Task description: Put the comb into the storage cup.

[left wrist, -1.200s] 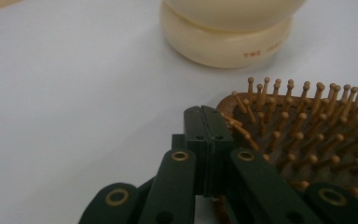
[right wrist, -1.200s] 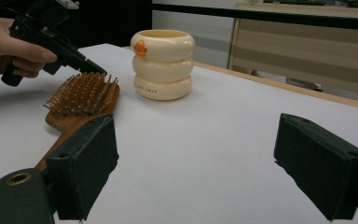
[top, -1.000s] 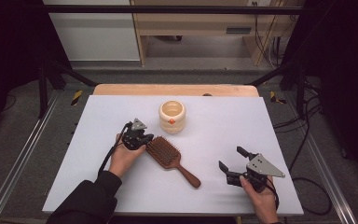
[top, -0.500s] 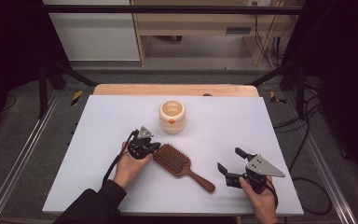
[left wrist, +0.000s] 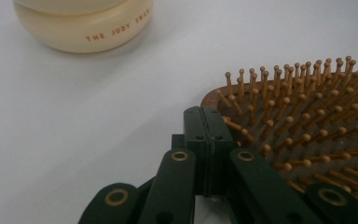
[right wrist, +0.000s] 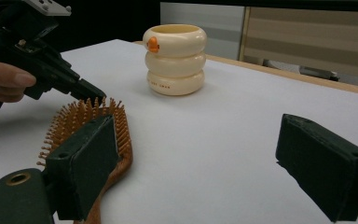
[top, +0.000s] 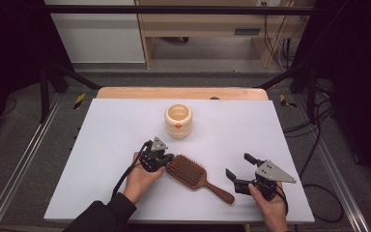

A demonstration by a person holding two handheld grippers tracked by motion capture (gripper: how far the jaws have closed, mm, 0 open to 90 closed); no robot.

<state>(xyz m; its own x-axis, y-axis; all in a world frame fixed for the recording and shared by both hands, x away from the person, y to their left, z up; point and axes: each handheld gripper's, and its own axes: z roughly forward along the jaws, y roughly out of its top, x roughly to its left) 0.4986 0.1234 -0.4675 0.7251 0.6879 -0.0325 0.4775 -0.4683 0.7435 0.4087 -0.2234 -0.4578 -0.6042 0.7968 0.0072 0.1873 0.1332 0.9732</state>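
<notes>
White table (top: 101,145), left tool (top: 166,159) closed at hairbrush (top: 188,171) rim, right tool (top: 239,166) apart, cup (top: 178,121) beyond.

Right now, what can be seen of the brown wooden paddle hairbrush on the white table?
The brown wooden paddle hairbrush lies flat, bristles up, on the white table, handle pointing toward the right gripper, whose jaws stand open. Its rounded head carries rows of ball-tipped wooden pins. The shut left gripper presses against the head's edge.
</notes>
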